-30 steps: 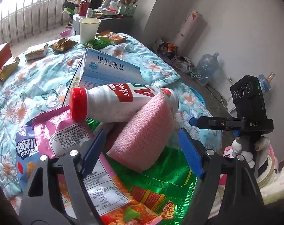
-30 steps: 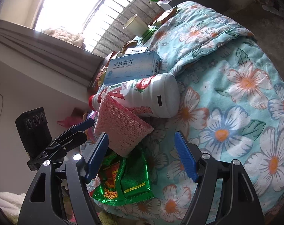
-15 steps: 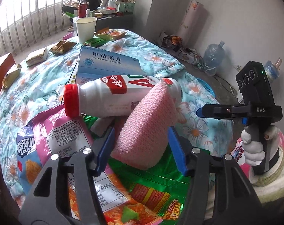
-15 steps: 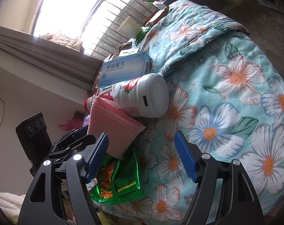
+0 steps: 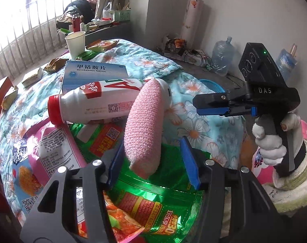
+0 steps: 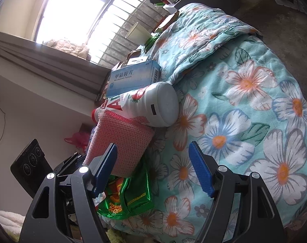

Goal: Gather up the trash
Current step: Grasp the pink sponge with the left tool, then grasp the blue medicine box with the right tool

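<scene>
- The left gripper point(image 5: 153, 162) is sitting low over the heap, its blue fingers point(image 5: 114, 167) spread apart with the pink foam sleeve point(image 5: 144, 125) standing between them; the left pad looks to be at or just beside the foam, the right one clear of it, so nothing is being squeezed yet.
- The sleeve is leaning up against the white milk bottle point(image 5: 104, 101), its lower end resting on the green snack bag point(image 5: 153, 200), all on the floral bedspread point(image 5: 202, 125).
- That foam is looking very light and squashy, a netted cushion wrap. My guess is it is going to collapse under a pinch rather than slip, so a grab across the lower third, near the fingers, should do.
- Pulling it could roll the bottle, which is lying on its side with the red cap point(image 5: 55, 110) pointing left; smooth plastic, likely to roll easily.
- The snack bags, green and pink point(image 5: 58, 141), are looking crinkly and thin, probably slick; they are best pinched at an edge or a fold.
- The blue tablet box point(image 5: 94, 75) behind the bottle is stiff card, easy across its narrow sides.
- The paper cup point(image 5: 75, 44) is standing upright farther back, light and crushable.
- The right gripper point(image 6: 153, 162) is hovering off the bed's edge, fingers point(image 6: 200, 169) wide apart and holding nothing, with the pink sleeve just beside its left pad.
</scene>
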The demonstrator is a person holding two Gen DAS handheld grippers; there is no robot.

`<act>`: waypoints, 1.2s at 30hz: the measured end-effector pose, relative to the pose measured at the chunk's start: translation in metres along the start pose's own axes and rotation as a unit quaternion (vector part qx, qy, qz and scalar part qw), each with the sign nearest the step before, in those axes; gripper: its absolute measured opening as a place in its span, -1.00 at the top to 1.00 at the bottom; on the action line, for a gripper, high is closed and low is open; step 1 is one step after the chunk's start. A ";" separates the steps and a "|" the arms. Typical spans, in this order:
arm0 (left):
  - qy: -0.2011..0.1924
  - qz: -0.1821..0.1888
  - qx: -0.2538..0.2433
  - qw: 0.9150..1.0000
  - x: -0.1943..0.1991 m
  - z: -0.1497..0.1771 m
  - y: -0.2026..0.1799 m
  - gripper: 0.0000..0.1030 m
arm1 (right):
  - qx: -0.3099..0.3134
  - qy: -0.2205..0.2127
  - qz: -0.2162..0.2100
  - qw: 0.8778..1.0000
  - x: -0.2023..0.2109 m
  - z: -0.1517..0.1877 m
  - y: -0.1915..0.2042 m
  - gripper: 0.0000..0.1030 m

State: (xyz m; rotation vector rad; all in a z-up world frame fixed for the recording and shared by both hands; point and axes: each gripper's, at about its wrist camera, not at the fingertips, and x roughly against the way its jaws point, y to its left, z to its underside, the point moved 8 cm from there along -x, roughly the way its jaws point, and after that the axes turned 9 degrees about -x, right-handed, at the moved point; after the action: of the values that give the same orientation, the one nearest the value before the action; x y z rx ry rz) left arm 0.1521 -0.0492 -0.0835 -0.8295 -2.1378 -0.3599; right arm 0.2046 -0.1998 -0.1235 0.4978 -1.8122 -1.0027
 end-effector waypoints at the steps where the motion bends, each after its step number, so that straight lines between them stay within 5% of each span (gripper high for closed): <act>1: 0.000 0.002 0.006 1.000 -0.002 0.000 0.002 0.16 | -0.001 -0.001 0.000 1.000 0.002 0.000 -0.001 -0.38; 4: 0.001 0.005 0.019 1.000 -0.006 0.001 0.004 0.46 | -0.003 -0.004 0.000 1.000 0.006 0.001 -0.004 -0.38; 14: -0.054 0.015 0.037 0.998 0.023 -0.004 0.007 0.48 | 0.027 -0.036 0.021 0.999 0.030 -0.019 0.015 -0.38; 25: -0.165 -0.014 0.078 0.983 0.092 -0.004 0.045 0.48 | 0.145 -0.028 0.062 0.987 0.004 -0.066 0.111 -0.38; 32: -0.196 -0.060 0.138 0.969 0.124 0.016 0.096 0.48 | 0.281 0.025 0.130 0.951 -0.065 -0.079 0.168 -0.64; 36: -0.200 -0.073 0.172 0.962 0.131 0.032 0.119 0.48 | 0.403 0.064 0.190 0.893 -0.115 -0.069 0.188 -0.72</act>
State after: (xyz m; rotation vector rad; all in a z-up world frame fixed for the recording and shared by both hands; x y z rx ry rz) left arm 0.1518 0.1129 -0.0056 -0.5768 -2.5466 0.1225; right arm 0.3348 -0.0387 -0.0215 0.6435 -2.0484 0.0914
